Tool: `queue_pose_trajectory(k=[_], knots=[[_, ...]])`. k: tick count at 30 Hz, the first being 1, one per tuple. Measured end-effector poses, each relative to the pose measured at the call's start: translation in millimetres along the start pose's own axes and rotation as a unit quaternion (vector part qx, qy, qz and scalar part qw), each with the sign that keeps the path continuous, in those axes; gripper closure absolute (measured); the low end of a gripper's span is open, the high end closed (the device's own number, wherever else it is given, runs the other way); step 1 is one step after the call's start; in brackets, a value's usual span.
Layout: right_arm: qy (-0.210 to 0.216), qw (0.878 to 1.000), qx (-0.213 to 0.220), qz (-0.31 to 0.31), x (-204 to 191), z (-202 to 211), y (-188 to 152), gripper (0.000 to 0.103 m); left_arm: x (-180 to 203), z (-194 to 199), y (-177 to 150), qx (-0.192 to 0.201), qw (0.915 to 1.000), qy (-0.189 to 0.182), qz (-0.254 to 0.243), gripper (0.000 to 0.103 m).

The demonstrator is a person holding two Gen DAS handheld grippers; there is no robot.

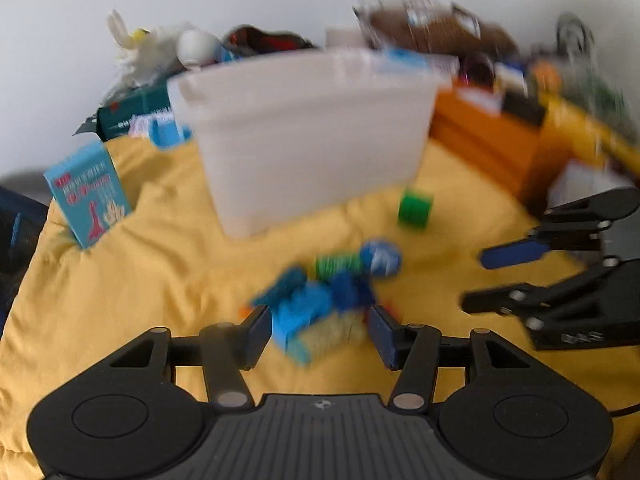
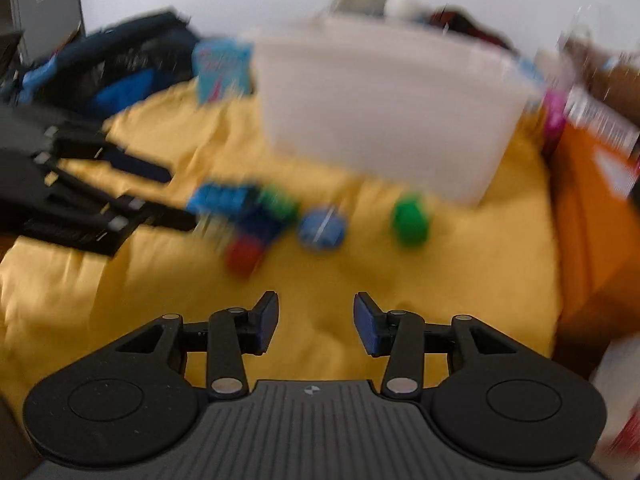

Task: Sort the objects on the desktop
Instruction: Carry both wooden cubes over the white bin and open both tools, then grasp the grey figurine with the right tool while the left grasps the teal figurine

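**Yellow cloth, two tools over a scatter of small toys**

Yellow cloth [image 1: 120,300] covers the tabletop, rumpled into soft folds. Both views are smeared by motion blur.

Left tool [image 1: 320,334] stands with its jaws spread, straddling the near edge of a heap of blue toy blocks [image 1: 312,304]; the pads appear clear of the pieces, though the blur leaves that uncertain. Right tool [image 2: 316,322] hangs with its jaws wide and nothing between them, over bare cloth, well short of the toys.

Beyond the heap lie a blue round piece [image 1: 380,258] and, farther off, a green block [image 1: 415,209]. From the right wrist a red piece [image 2: 243,256] shows at the heap's near side. Behind them stands a white plastic bin [image 1: 308,136], with a blue booklet [image 1: 88,196] propped to its left and an orange box [image 1: 492,140] to its right.
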State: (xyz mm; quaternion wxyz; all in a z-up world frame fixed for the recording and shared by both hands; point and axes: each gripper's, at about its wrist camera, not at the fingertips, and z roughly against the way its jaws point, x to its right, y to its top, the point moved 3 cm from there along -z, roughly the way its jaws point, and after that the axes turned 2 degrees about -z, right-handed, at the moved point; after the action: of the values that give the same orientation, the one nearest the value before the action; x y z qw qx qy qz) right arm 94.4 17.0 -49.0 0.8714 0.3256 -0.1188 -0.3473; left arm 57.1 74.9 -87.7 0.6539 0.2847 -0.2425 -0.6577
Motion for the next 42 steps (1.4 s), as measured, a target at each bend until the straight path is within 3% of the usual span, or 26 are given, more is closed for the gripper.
queue_pose_trajectory(k=[5,10,15,21,23,27,32,35,39,42], knots=[[0.015,0.999,-0.026,-0.016,-16,-4,-17,0.056,-4,-15,-14,-0.024,0.9986,-0.015,-0.045,0.048],[0.021,1.000,-0.015,0.007,-27,-8,-13,0.055,4,-23,-15,-0.021,0.9940,-0.019,-0.105,0.048],[0.013,0.999,-0.012,0.028,-40,-15,-9,0.051,16,-35,-8,-0.010,0.9744,-0.033,-0.222,0.048],[0.008,1.000,-0.014,0.016,-35,-16,-13,0.048,17,-36,-5,-0.002,0.9682,-0.043,-0.247,0.048],[0.009,1.000,-0.009,-0.004,-30,-17,-10,0.048,17,-35,-3,-0.008,0.9710,-0.047,-0.234,0.048],[-0.011,1.000,0.005,-0.004,-26,-13,-2,0.048,18,-33,-6,-0.026,0.9784,-0.102,-0.178,0.048],[-0.035,0.999,0.015,-0.002,-18,1,-3,0.047,33,-27,-13,-0.019,0.9794,-0.127,-0.156,0.049],[-0.038,0.999,0.014,-0.021,-10,10,-9,0.047,42,-19,-17,-0.015,0.9766,-0.164,-0.138,0.049],[-0.031,0.999,0.002,-0.038,-7,11,-19,0.047,23,-5,-14,-0.006,0.9844,-0.142,-0.104,0.049],[-0.010,0.998,-0.005,-0.062,-10,7,-15,0.048,-6,2,-2,0.007,0.9919,-0.097,-0.081,0.049]])
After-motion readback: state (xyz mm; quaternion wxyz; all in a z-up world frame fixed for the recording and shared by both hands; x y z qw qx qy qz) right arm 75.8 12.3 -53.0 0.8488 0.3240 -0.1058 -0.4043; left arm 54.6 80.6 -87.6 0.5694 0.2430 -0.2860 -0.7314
